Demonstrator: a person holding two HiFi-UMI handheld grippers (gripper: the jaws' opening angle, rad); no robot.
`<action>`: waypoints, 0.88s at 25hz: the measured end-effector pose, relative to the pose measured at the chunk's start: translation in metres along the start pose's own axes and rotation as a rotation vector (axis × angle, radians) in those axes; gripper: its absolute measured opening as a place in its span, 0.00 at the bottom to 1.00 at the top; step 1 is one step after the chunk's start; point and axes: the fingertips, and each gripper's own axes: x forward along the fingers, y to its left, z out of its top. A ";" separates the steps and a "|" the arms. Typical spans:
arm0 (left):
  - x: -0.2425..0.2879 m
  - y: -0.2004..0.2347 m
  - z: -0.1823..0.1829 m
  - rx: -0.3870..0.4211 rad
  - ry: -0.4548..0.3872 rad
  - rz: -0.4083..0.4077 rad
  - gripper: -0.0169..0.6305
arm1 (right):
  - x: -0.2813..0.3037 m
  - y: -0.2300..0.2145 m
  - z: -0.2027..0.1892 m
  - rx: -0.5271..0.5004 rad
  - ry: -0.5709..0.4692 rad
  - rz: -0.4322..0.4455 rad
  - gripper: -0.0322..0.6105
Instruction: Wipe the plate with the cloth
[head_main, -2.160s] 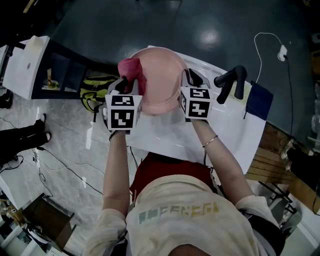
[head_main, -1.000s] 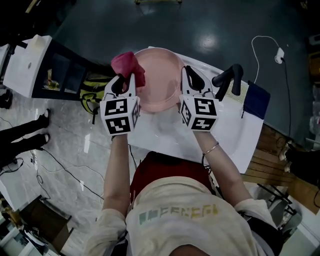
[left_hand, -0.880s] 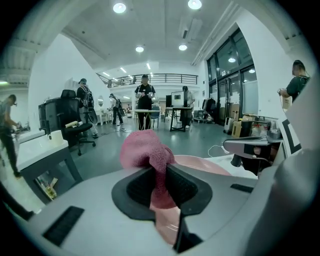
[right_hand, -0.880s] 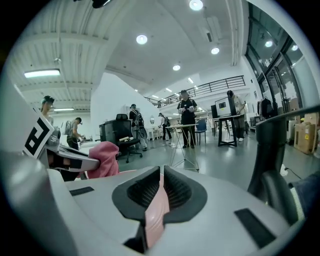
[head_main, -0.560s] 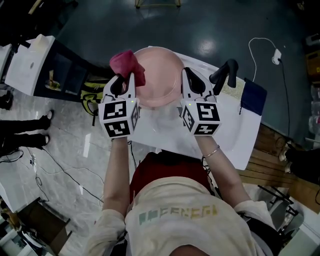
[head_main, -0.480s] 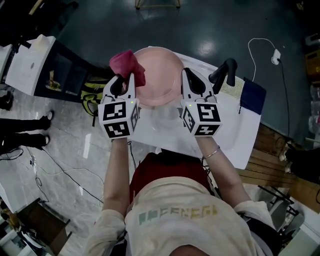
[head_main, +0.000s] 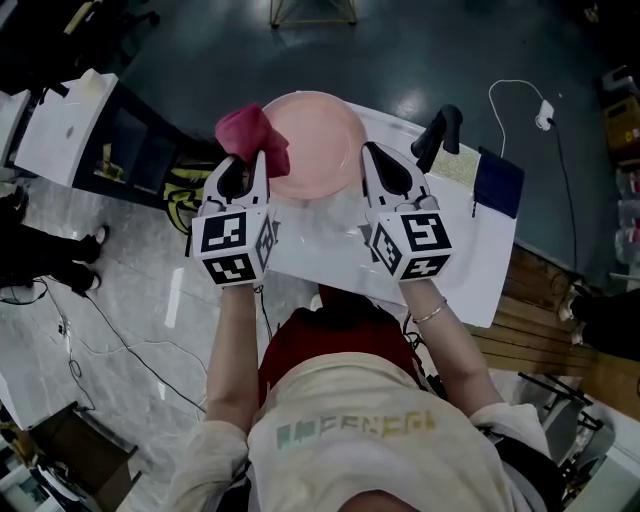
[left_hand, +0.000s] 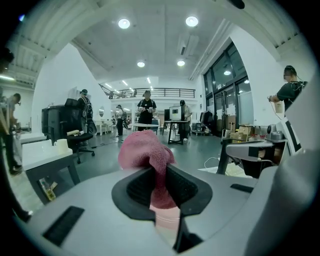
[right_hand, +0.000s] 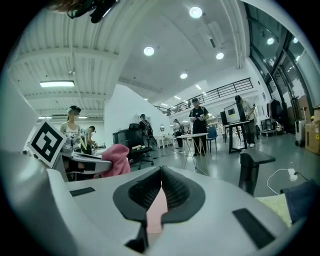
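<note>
the left tongs (head_main: 250, 165) are pinching the pink cloth (head_main: 252, 132). the cloth is bunching above their tips and overlapping the upper left rim of the plate (head_main: 318, 145) in the head view. the right tongs (head_main: 373, 160) are clamping the plate's right rim, and in the right gripper view a thin pink edge is sitting between the pressed jaws. the plate is lying at upper centre of the head view, at the far edge of the white surface (head_main: 470, 250). a black handle (head_main: 437, 135) is standing just right of the plate.
</note>
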 end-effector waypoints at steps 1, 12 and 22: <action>-0.004 -0.001 0.000 0.001 -0.004 0.002 0.13 | -0.004 0.002 0.001 -0.001 -0.002 0.008 0.11; -0.051 -0.007 -0.007 0.001 -0.026 -0.011 0.13 | -0.045 0.040 -0.001 -0.037 0.011 0.064 0.11; -0.093 -0.017 -0.011 -0.006 -0.048 -0.033 0.13 | -0.081 0.061 -0.002 -0.050 0.003 0.070 0.11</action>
